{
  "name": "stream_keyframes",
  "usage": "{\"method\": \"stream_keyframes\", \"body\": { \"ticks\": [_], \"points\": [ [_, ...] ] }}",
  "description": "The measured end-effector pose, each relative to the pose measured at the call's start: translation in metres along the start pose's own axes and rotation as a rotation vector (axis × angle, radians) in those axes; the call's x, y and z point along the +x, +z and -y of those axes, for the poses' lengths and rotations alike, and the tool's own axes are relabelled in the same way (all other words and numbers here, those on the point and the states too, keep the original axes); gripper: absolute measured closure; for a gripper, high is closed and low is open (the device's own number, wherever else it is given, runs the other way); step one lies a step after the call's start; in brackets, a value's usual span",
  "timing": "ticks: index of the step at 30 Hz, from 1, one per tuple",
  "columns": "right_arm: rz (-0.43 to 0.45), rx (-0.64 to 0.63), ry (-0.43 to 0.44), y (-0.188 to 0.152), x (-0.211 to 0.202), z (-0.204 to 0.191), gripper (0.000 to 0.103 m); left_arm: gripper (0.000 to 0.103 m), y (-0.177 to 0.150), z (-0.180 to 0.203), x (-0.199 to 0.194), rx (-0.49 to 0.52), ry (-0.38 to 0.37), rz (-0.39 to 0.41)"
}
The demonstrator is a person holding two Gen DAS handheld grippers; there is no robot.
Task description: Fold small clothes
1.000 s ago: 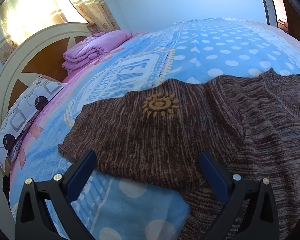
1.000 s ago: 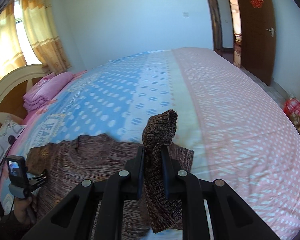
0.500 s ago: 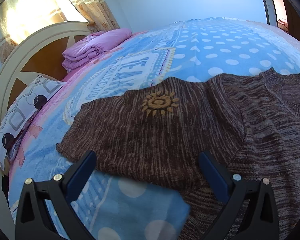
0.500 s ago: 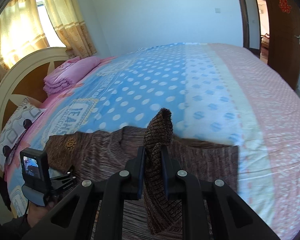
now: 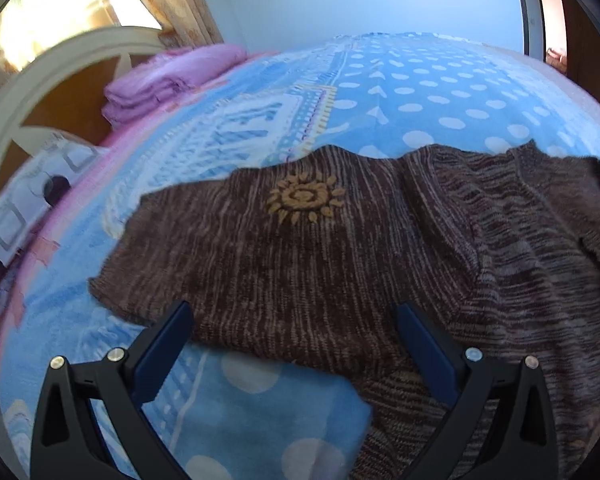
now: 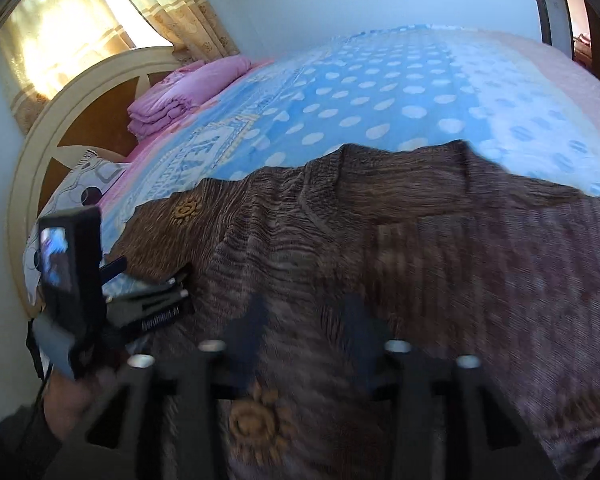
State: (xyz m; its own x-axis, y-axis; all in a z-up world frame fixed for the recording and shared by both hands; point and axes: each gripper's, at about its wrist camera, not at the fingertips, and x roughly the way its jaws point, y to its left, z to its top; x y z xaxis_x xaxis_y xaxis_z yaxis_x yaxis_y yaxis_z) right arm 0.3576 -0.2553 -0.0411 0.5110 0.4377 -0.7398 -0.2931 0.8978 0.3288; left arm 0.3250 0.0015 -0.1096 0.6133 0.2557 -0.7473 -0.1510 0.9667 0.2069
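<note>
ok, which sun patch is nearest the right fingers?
The patch at the bottom of the right wrist view, on the sweater; the other patch lies far off on the spread sleeve.

Sweater point(image 5: 320, 272) lies flat on bed point(image 5: 420, 92), near its front edge. Headboard point(image 5: 60, 80) far left of sweater; folded blanket stack point(image 5: 168, 84) on bed beyond sweater, w/ pillow point(image 5: 28, 184) left of sweater, both by headboard. Left gripper point(image 5: 292, 344) over sweater's near left hem; right gripper point(image 6: 304, 328) over sweater's front middle.

Both tools point(image 5: 292, 320) point(image 6: 306, 316) agape, empty.
</note>
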Motion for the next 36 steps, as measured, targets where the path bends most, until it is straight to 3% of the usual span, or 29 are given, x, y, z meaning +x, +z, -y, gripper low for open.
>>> {"method": "stream_keyframes", "body": {
  "ticks": [3, 5, 11, 17, 20, 22, 24, 26, 30, 34, 36],
  "points": [
    [0.055, 0.008, -0.013, -0.019, -0.054, 0.024, 0.043, 0.002, 0.002, -0.006, -0.020, -0.026, -0.043, 0.022],
    [0.078, 0.012, -0.051, -0.032, -0.082, 0.044, 0.043, 0.002, 0.006, 0.002, -0.042, -0.017, -0.122, 0.049],
    [0.137, 0.065, -0.263, -0.083, -0.147, 0.105, 0.041, 0.003, 0.012, 0.078, -0.076, 0.083, -0.314, 0.018],
    [0.177, 0.113, -0.282, -0.119, -0.159, 0.142, 0.041, 0.004, -0.002, 0.147, -0.084, 0.123, -0.335, -0.044],
    [0.188, 0.128, -0.276, -0.132, -0.155, 0.151, 0.041, 0.006, -0.005, 0.169, -0.083, 0.138, -0.300, -0.049],
    [0.196, 0.153, -0.269, -0.138, -0.154, 0.155, 0.041, 0.022, -0.006, 0.171, -0.077, 0.146, -0.281, -0.064],
    [0.212, 0.151, -0.269, -0.135, -0.157, 0.154, 0.040, 0.062, -0.005, 0.167, -0.073, 0.131, -0.339, -0.074],
    [0.207, 0.150, -0.264, -0.136, -0.156, 0.153, 0.036, 0.092, -0.002, 0.167, -0.075, 0.142, -0.329, -0.069],
    [0.205, 0.158, -0.271, -0.136, -0.151, 0.151, 0.035, 0.099, 0.006, 0.156, -0.084, 0.122, -0.351, -0.033],
    [0.207, 0.150, -0.283, -0.138, -0.150, 0.149, 0.035, 0.099, 0.015, 0.136, -0.094, 0.105, -0.336, 0.062],
    [0.206, 0.142, -0.294, -0.138, -0.150, 0.147, 0.035, 0.099, 0.015, 0.130, -0.093, 0.101, -0.343, 0.047]
  ]
}}
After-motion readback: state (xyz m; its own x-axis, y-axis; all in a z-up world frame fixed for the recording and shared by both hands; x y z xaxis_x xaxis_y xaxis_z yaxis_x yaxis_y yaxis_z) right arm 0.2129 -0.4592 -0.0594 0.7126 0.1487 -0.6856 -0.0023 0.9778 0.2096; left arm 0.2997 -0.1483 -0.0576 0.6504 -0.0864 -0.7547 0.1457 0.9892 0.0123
